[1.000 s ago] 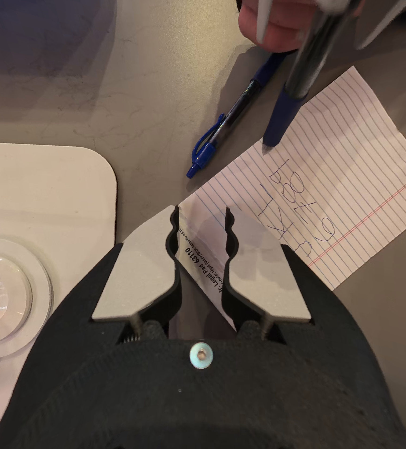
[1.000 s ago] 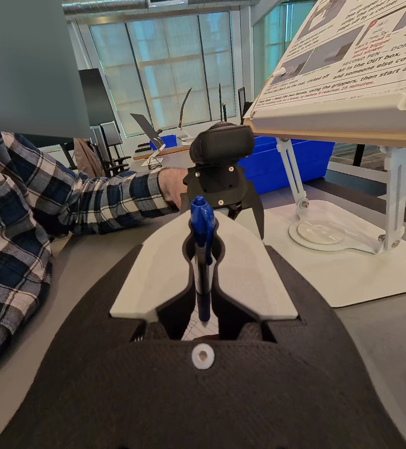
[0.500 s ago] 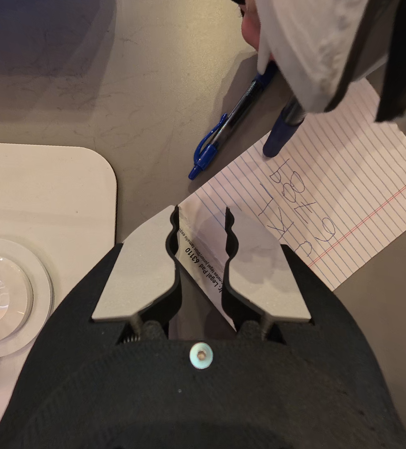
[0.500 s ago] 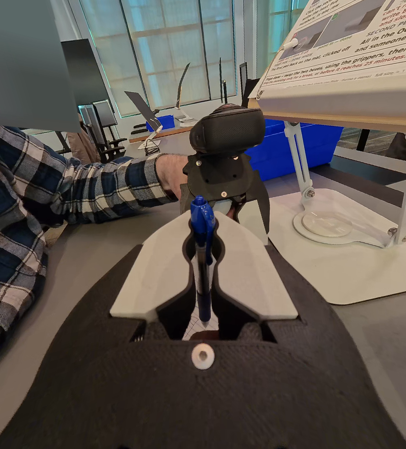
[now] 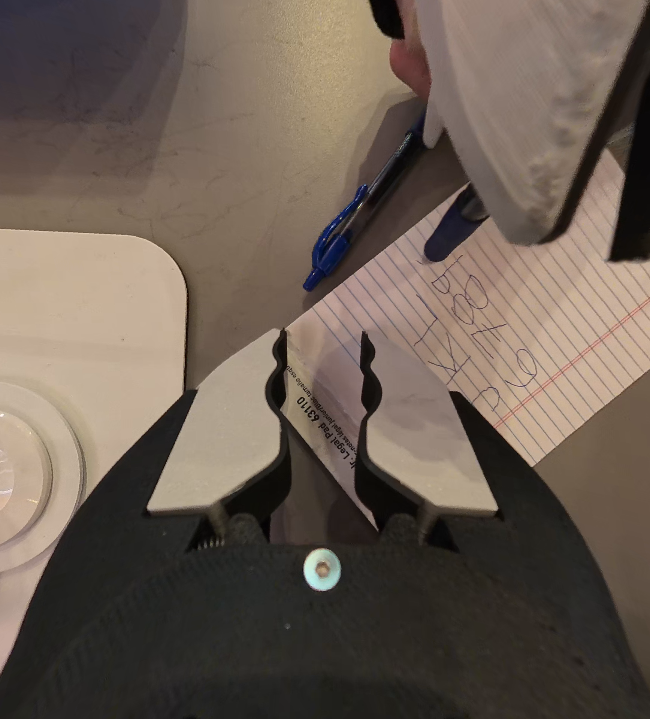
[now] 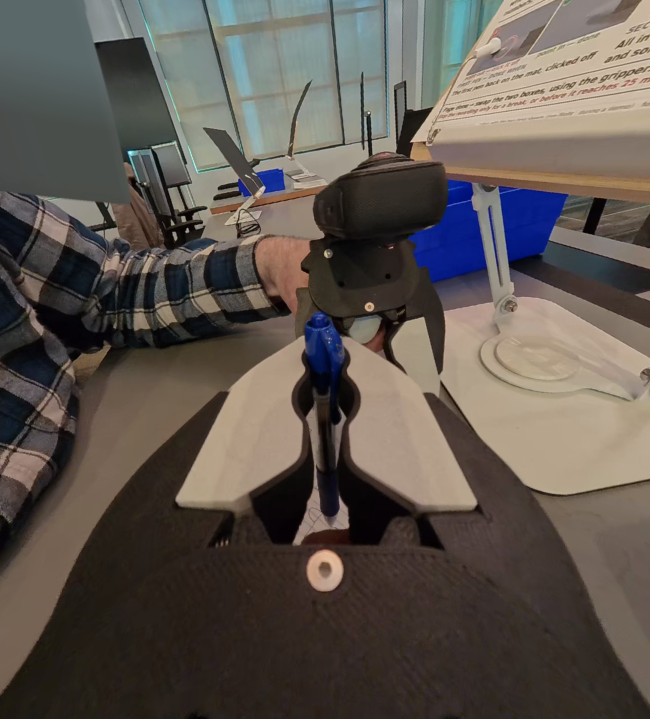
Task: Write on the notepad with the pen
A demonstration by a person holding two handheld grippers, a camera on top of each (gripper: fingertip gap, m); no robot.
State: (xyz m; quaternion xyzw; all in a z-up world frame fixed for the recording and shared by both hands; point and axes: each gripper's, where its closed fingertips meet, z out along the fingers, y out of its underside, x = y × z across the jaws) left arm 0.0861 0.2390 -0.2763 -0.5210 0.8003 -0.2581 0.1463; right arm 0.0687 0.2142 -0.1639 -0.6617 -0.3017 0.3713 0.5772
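1. The right gripper (image 6: 325,350) is clamped on a blue retractable pen (image 6: 325,428), the pen standing upright in the notch between its two pale fingers (image 6: 253,439), clicker end up and point down.
2. In the left wrist view the same pen's dark blue grip (image 5: 446,237) slants down from under the right gripper's body, and its tip sits at the upper edge of the notepad's (image 5: 510,350) lined page, just above the handwritten blue marks; whether the tip actually touches the paper is hard to judge from this angle.
3. The notepad lies at an angle on the grey table (image 5: 159,136), its white page ruled in blue with a red margin line, and several rows of blue ink already cross it.
4. The left gripper (image 5: 323,334) has its fingers apart, spread over the pad's near corner where the printed binding strip (image 5: 323,420) shows between them; nothing is pinched, and I cannot tell whether the fingertips press down on the paper.
5. A second blue pen (image 5: 354,225) lies flat on the table just beside the pad's upper-left edge, clip end toward the camera.
6. A white stand base (image 5: 62,330) sits to the left, near the left gripper; the right wrist view shows it carrying an instruction board (image 6: 568,97).
7. A plaid sleeve (image 6: 121,288) leads to the hand holding the left gripper.
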